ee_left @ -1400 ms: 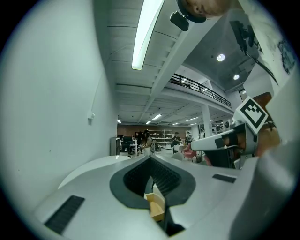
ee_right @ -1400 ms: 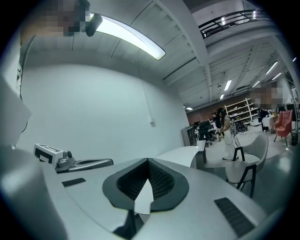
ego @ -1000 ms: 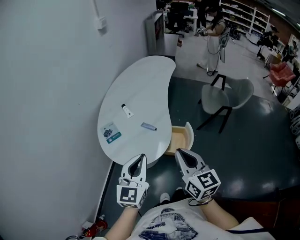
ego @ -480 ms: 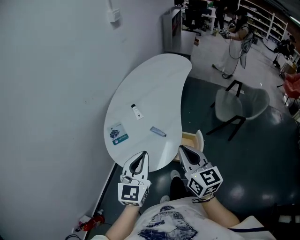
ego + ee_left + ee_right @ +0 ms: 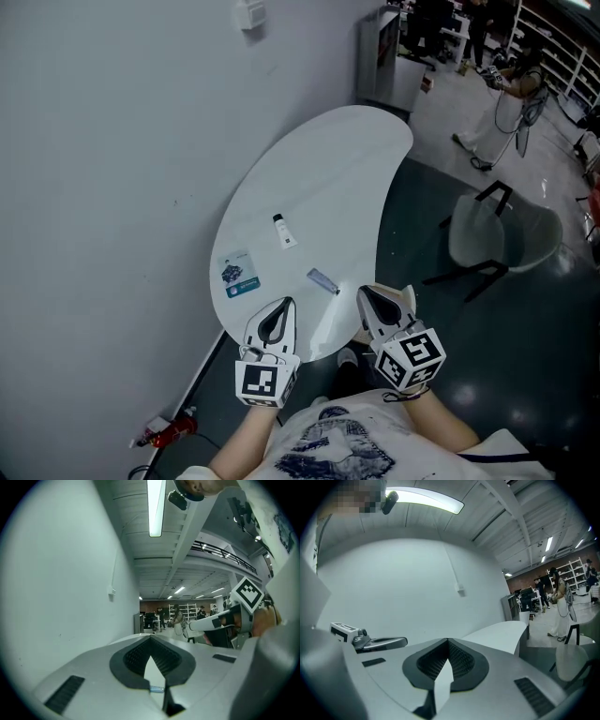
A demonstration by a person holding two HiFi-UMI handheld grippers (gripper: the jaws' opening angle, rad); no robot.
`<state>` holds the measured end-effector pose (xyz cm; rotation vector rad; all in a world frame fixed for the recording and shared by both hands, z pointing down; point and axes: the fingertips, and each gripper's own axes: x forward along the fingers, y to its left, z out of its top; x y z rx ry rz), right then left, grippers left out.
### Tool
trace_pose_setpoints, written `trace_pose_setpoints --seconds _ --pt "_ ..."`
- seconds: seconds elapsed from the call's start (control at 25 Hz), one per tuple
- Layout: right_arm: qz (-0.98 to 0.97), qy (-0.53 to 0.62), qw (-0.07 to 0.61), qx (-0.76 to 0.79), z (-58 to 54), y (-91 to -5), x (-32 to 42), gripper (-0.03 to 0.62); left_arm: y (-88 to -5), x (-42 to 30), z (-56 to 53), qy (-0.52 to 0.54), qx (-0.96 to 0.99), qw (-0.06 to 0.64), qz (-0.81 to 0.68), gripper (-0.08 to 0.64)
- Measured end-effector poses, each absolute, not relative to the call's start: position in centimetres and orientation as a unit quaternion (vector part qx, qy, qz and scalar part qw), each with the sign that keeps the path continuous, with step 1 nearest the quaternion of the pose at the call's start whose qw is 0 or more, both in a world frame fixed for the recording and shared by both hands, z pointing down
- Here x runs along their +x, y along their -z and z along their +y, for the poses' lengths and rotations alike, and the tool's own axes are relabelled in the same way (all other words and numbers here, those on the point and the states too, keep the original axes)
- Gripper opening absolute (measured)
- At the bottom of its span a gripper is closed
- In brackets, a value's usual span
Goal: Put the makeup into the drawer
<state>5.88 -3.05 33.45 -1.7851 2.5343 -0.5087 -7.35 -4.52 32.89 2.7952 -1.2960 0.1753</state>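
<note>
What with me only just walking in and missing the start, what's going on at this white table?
A person stands at the near end of the white table with a hand-held gripper in each hand. The left hand-held gripper and the right hand-held gripper are both shut and empty, held at the table's near edge. Nothing is picked up yet: a small white tube, a bluish stick and a printed card lie on the tabletop. The drawer peeks out behind the right one.
</note>
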Motion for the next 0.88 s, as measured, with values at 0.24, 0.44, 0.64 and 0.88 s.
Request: trace_pose_setpoints --seconds 0.24,0.44,0.64,0.88 --pt "0.829 0.172 -0.015 -0.532 -7.6 -35.0 6.1 0.020 -34.2 -7.2 -7.8 -0.068 0.886 0.037 -0.456 0.035" --pt "0.844 0.177 -0.031 -0.506 -10.6 -36.5 6.0 0.020 -35.5 -7.3 -10.0 -0.076 0.870 0.045 -0.485 0.035" --pt "0.851 0.186 -0.048 -0.489 -12.7 -38.5 5.9 0.020 -36.9 -7.3 -11.9 -0.083 0.859 0.048 -0.503 0.035" --pt "0.858 0.200 -0.061 -0.470 -14.4 -40.6 5.7 0.020 -38.8 -7.2 -13.5 -0.094 0.848 0.059 -0.518 0.035"
